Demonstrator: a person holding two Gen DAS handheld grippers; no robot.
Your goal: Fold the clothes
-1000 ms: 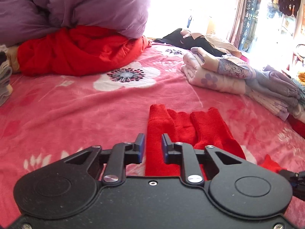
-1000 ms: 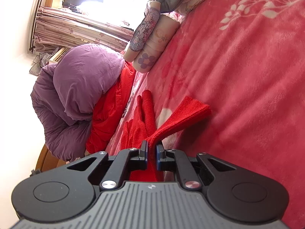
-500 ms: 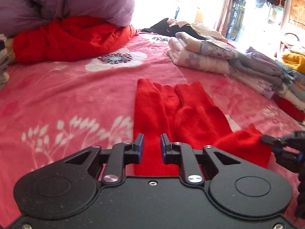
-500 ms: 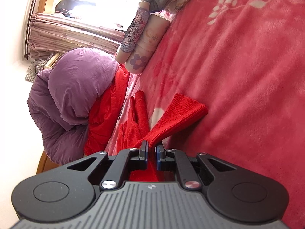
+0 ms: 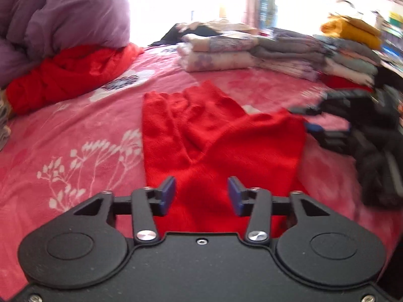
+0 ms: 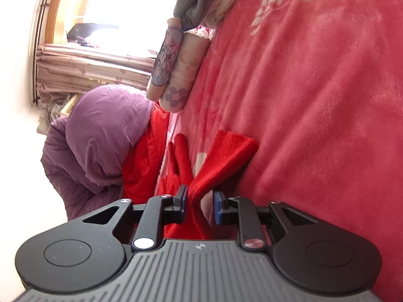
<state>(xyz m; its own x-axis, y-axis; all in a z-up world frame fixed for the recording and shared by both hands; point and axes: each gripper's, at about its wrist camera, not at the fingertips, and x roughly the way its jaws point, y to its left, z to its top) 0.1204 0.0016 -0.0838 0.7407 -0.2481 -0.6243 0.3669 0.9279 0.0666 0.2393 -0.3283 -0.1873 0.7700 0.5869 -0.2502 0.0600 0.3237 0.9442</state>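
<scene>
Left wrist view: left gripper [image 5: 201,195] opening over red garment [image 5: 214,136], nothing pinched. Right gripper [image 6: 200,205] opening too, releasing its corner (cloth between the jaws, unpressed) for the fold.

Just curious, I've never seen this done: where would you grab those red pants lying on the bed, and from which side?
Probably the near edge of the red pants, from straight ahead and low. They lie flat on the blanket, so only an edge offers a pinch, and the left gripper, jaws opening, already straddles it.
</scene>
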